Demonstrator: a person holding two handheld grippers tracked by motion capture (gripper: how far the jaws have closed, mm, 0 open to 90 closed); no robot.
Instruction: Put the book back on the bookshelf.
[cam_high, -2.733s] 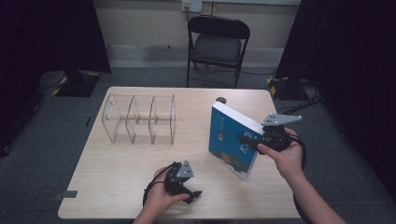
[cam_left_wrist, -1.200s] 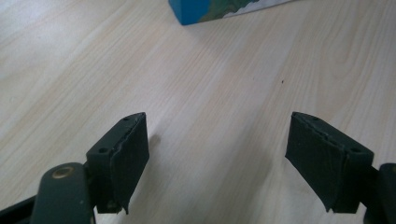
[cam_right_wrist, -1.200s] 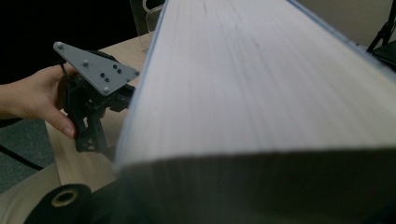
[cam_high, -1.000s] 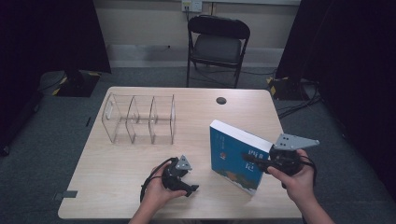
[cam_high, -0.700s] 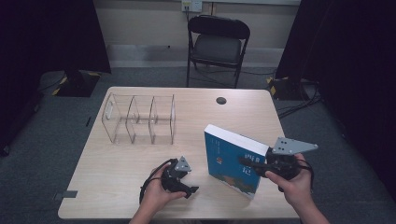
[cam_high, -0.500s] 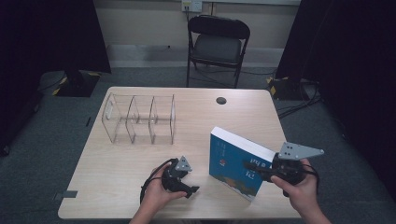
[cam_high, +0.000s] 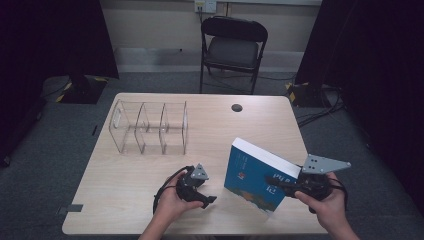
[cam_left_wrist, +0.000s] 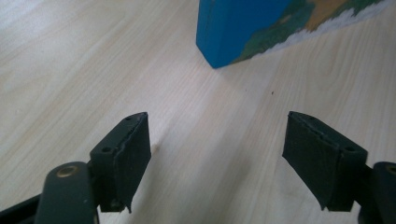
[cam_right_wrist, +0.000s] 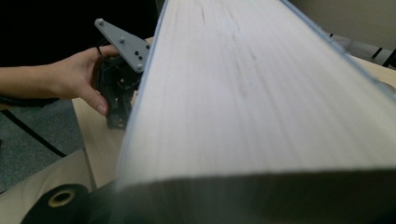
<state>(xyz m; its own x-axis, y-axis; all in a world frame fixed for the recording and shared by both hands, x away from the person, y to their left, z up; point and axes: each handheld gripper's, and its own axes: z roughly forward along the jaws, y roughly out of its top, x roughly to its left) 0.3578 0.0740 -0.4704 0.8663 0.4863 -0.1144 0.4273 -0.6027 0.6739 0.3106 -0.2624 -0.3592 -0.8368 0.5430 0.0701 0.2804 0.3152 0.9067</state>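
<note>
A thick book (cam_high: 252, 175) with a blue cover stands tilted on its lower edge at the table's front right. My right gripper (cam_high: 278, 183) is shut on its upper right part, one jaw lying across the cover. In the right gripper view the book's white page edge (cam_right_wrist: 261, 93) runs away from the jaws. My left gripper (cam_high: 206, 196) rests on the table at the front middle, left of the book. Its jaws (cam_left_wrist: 217, 135) are open, have just been closing a little, and hold nothing. The book's blue corner (cam_left_wrist: 243, 28) lies just beyond them.
A clear acrylic organiser (cam_high: 150, 127) with several slots stands at the table's back left. A small dark round hole (cam_high: 236, 107) sits near the far edge. A black folding chair (cam_high: 232, 45) stands behind the light wood table (cam_high: 125, 185). Cables lie on the floor at right.
My right gripper has carried the book toward the near edge and a little to the right, with the book leaning lower. The left hand has stayed in place.
</note>
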